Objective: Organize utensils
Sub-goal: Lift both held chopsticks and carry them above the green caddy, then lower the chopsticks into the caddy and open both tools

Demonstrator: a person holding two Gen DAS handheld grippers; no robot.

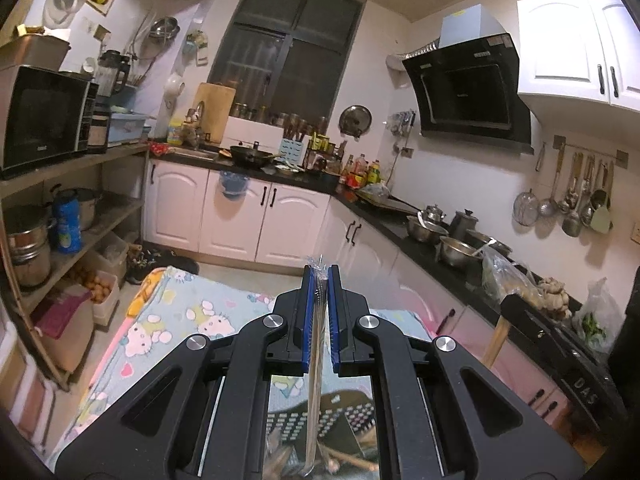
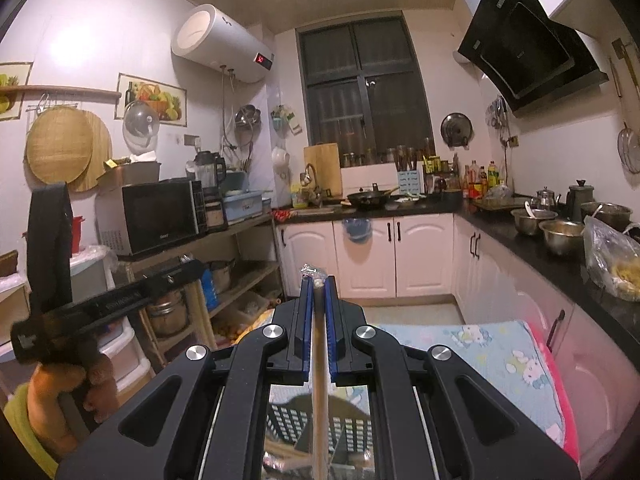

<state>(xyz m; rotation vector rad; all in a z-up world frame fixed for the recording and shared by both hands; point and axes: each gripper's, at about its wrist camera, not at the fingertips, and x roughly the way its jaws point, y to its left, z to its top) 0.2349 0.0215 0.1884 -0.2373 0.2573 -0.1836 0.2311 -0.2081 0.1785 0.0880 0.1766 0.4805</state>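
My left gripper [image 1: 319,270] is shut on a thin, long utensil in a clear plastic wrapper [image 1: 318,320]; the wrapper's crimped end sticks out past the fingertips. My right gripper [image 2: 318,280] is shut on a round wooden stick [image 2: 319,344], with a scrap of clear plastic at its tip. Both held pieces run down towards a dark perforated utensil basket [image 1: 352,416] [image 2: 288,420] below the grippers, which holds several wooden utensils. Both grippers point nearly level into the kitchen, well above the basket.
A table under a cartoon-cat cloth [image 1: 180,320] [image 2: 500,352] lies below. A gloved hand [image 2: 60,392] holds the other gripper's handle at the left. The black counter [image 1: 400,228] with steel bowls [image 2: 560,236] runs along the right; shelves with a microwave [image 2: 160,212] stand left.
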